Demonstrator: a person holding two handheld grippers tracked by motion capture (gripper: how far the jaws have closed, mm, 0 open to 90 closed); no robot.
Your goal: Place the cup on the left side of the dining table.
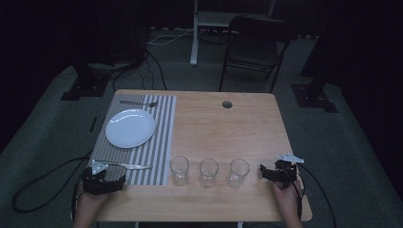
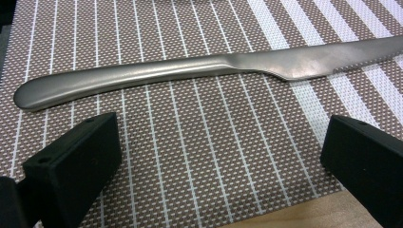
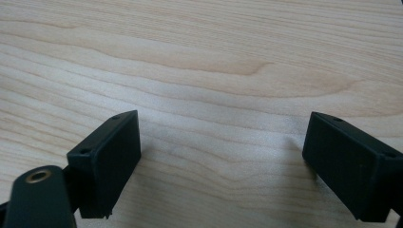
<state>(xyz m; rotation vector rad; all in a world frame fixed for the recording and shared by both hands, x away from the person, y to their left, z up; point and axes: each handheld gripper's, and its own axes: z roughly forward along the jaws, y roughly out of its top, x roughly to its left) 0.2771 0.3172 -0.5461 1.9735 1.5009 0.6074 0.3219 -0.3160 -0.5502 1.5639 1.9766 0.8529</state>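
My left gripper (image 2: 216, 156) hovers with jaws wide apart, empty, just short of the knife (image 2: 199, 71) lying flat on the striped placemat (image 2: 190, 142). My right gripper (image 3: 221, 161) has jaws spread over bare tabletop (image 3: 199, 57), gripping nothing.

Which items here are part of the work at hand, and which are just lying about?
In play: knife, just ahead of the open left hand-held gripper; striped placemat under it.

Lying about: plate, fork, three glasses, chair. Right hand-held gripper is open over bare table.
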